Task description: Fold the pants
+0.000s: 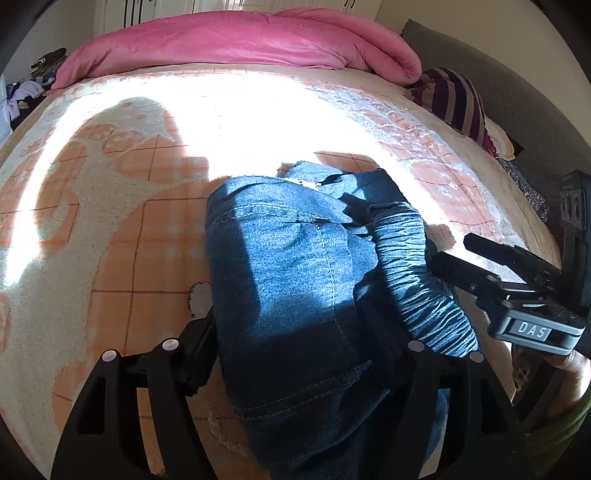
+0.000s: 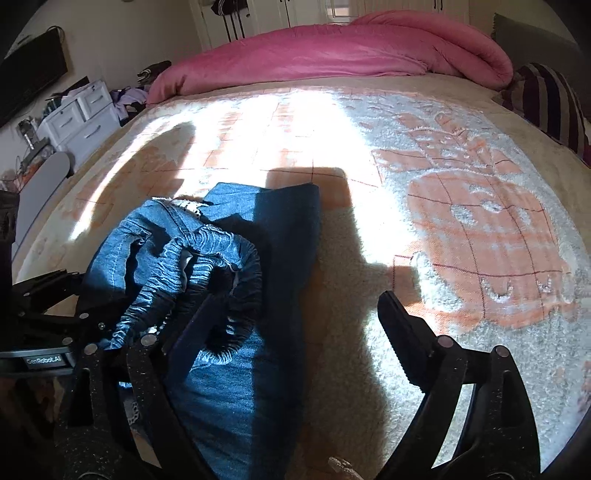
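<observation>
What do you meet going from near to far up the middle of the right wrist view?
Folded jeans → their gathered elastic waistband → sunlit orange-and-white blanket → pink duvet → closet doors.

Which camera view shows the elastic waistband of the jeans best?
The right wrist view: the elastic waistband opens toward the camera as a full gathered loop, close up. The left wrist view shows the waistband only from the side, as a ruched strip along the right edge of the jeans.
</observation>
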`<state>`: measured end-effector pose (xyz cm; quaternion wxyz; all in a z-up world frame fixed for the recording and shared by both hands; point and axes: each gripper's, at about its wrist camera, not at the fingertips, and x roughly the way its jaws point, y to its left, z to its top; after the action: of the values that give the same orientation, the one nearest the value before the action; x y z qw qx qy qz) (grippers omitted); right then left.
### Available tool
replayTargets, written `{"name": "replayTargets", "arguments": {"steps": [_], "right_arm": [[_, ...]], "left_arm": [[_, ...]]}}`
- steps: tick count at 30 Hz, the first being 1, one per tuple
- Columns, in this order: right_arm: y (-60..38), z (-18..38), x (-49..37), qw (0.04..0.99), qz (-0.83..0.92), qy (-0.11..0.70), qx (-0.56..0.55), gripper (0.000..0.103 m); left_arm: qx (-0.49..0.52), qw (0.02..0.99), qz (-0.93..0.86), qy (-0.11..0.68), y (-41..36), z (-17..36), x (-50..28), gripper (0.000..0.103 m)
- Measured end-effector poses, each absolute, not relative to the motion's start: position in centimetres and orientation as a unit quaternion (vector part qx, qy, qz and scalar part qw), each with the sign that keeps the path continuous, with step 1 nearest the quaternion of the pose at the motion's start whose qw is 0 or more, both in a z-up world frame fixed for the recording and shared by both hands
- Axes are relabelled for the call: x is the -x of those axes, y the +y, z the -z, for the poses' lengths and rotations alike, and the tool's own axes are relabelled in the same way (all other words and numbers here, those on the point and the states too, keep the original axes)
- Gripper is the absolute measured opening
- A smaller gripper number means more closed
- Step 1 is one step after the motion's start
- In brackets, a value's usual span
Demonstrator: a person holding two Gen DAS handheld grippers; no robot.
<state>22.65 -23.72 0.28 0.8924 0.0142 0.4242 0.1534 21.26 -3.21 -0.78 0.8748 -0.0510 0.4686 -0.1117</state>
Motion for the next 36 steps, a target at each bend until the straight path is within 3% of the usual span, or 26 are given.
{"name": "replayTargets", "arguments": {"steps": [6,7,8,21,36], "right_arm": [[-23.8,-1.3,-21.9,0.902,-0.146,0.406,-0.016,0.092],[-23.9,-1.4,-21.8,0.903,-0.145,0.405,-0.017,0.093],[-23.9,-1.6,-21.6,0.903,-0.145,0.403,-0.018,0.094],[-24.9,-4.7,-18.8,0.921,-0.144,0.362,-0.027,0.094],[-27.3,-8.8,-11.9,0.939,-0.167,0.298,-0.046,0.094]], "left_arm": [[0.054,0.877,0.105,0.466,-2.8,0.2,-20.9,0.071],[0.053,0.878,0.102,0.464,-2.8,0.1,-20.8,0.088],[0.054,0.880,0.100,0.460,-2.7,-0.1,-20.7,0.096],[0.040,0.900,0.070,0.428,-1.4,-2.8,-18.4,0.099],[0.008,0.944,0.038,0.329,-2.3,-8.5,-11.1,0.099]]}}
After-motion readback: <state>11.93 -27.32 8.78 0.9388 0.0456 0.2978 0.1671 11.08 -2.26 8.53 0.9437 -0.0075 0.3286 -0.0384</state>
